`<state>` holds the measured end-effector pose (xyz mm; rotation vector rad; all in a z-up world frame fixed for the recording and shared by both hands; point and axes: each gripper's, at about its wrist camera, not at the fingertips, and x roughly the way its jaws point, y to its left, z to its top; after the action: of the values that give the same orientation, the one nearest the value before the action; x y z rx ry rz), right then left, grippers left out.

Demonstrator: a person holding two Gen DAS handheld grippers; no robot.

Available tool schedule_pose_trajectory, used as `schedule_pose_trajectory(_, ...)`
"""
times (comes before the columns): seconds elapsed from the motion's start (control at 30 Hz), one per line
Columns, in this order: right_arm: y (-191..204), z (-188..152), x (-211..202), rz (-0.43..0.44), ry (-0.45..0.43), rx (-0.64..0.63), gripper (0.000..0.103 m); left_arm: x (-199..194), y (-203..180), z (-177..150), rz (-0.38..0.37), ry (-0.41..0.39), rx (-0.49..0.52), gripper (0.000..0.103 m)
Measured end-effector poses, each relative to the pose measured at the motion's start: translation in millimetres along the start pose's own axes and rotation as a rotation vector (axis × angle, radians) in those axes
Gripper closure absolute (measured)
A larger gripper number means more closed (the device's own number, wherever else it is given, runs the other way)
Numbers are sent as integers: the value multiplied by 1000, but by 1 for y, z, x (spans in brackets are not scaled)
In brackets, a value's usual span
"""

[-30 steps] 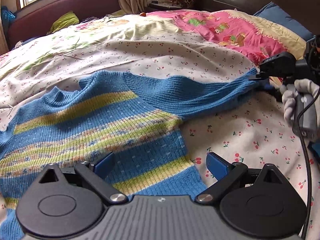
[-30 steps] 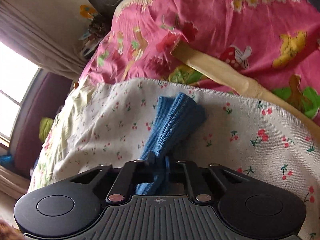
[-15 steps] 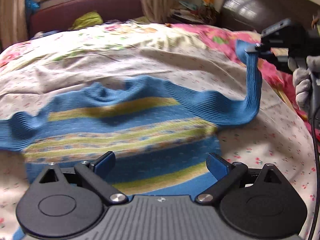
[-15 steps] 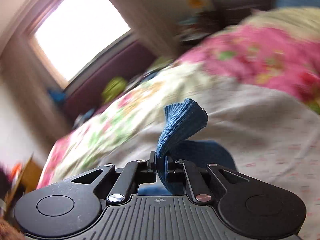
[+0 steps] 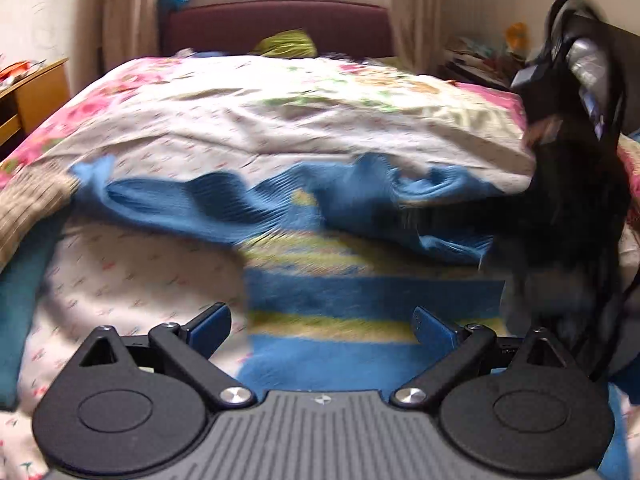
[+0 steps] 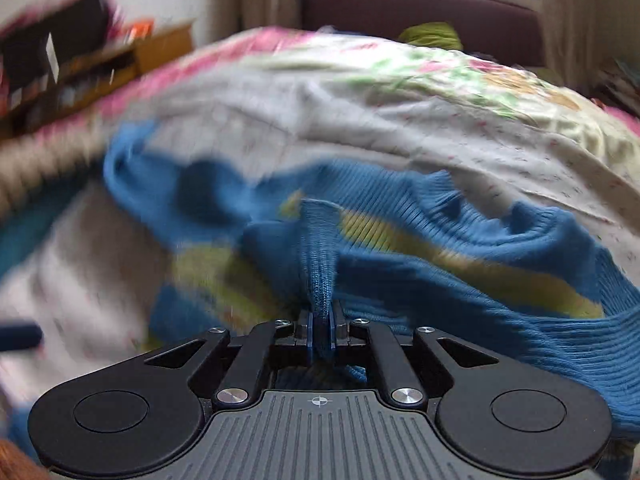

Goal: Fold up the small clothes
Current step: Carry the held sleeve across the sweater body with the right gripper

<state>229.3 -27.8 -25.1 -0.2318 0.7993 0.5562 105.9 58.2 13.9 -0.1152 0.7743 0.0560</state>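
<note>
A small blue knitted sweater (image 5: pixel 360 292) with yellow-green stripes lies on the bed. My left gripper (image 5: pixel 322 326) is open and empty, just above the sweater's lower body. My right gripper (image 6: pixel 320 334) is shut on the cuff of the sweater's blue sleeve (image 6: pixel 318 264), which it holds over the sweater's striped chest (image 6: pixel 420 248). In the left wrist view the right gripper is a dark blur at the right (image 5: pixel 560 220), with the sleeve (image 5: pixel 436 216) laid across the sweater. The other sleeve (image 5: pixel 160 200) stretches out to the left.
The bed has a white cherry-print sheet (image 5: pixel 140 272) and a floral quilt (image 5: pixel 280 92). A dark teal cloth (image 5: pixel 20 300) lies at the left edge. A wooden cabinet (image 5: pixel 32 92) stands at the left, a maroon headboard (image 5: pixel 276 28) under the window.
My right gripper has carried the sleeve from the far right inward and down over the sweater's body. Both views have swung left toward the window.
</note>
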Motion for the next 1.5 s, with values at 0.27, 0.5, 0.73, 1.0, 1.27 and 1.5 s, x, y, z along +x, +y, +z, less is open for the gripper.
schedule_pose_trajectory(0.27,7,18,-12,-27,-19,-78,87,11,21,-13,-42,4,-65,0)
schedule_pose_trajectory(0.5,6,36,-4,-3,-10,32,95,7,30,-16,-71,-12,-107,0)
schedule_pose_trajectory(0.73,-16,60,-30,-93,-162,204,95,4,37,-16,-91,-34,-139,0)
schedule_pose_trajectory(1.0,26,41,18,20,95,50,88,2,42,-17,-88,-33,-143,0)
schedule_pose_trajectory(1.27,36,77,-5,139,78,-2,83,-4,60,-16,-100,-60,-218,0)
schedule_pose_trajectory(1.5,102,109,14,252,92,-168,81,-15,82,-17,-40,-119,-303,0)
